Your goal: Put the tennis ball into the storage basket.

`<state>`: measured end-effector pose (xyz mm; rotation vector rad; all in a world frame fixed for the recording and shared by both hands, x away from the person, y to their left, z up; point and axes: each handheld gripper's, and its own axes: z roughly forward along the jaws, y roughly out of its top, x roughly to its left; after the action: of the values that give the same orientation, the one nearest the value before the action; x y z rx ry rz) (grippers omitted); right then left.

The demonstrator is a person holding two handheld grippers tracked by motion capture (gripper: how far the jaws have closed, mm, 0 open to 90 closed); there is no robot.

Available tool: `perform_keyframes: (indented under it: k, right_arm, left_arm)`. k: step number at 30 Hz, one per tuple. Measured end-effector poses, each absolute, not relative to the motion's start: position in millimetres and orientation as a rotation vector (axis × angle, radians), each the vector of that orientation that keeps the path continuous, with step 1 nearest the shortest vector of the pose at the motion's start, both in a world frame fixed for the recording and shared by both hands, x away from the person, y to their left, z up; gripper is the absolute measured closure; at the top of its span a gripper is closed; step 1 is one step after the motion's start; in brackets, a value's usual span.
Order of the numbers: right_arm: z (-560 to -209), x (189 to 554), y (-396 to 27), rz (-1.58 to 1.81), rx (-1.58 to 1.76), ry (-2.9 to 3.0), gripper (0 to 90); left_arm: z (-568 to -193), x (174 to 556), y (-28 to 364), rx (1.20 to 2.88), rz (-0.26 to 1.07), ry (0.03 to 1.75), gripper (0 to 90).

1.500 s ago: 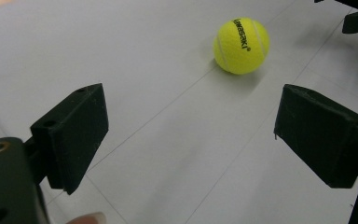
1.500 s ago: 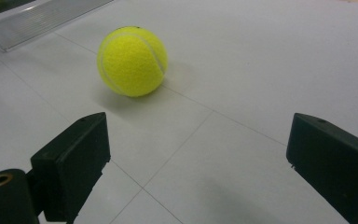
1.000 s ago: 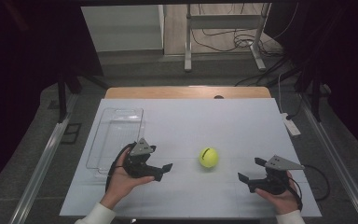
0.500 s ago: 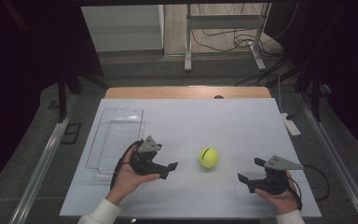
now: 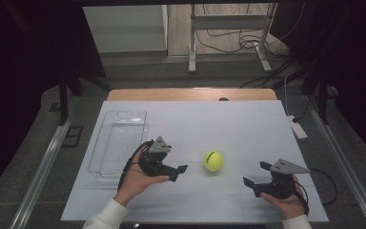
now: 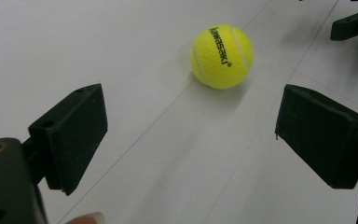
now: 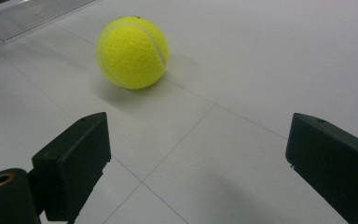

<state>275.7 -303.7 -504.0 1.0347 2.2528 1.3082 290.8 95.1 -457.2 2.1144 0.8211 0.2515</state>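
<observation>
A yellow tennis ball (image 5: 213,161) lies on the white table between the two grippers. My left gripper (image 5: 178,172) is held just left of it, open and pointing at it, with a short gap between. In the left gripper view the ball (image 6: 222,56) shows black lettering and lies ahead of the wide-apart jaws of the gripper (image 6: 191,126), slightly right of centre. My right gripper (image 5: 256,174) rests open near the front right, farther from the ball. In the right gripper view the ball (image 7: 133,52) lies ahead and to the left of the empty gripper (image 7: 198,154).
A clear plastic tray (image 5: 119,143) stands on the left part of the table, behind the left hand; its edge (image 7: 32,14) appears far off in the right gripper view. A white power strip (image 5: 297,127) lies at the table's right edge.
The left hand has carried its gripper to the right, closer to the ball. The ball and the right gripper have stayed in place.
</observation>
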Motion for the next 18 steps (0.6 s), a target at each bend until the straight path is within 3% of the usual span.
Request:
perform_keyframes:
  k: [18]
  right_arm:
    - [-505,276,-304,1.302,1.036,2.255,6.8]
  left_arm:
    - [-454,301,76,2.150,0.227,0.786,9.1]
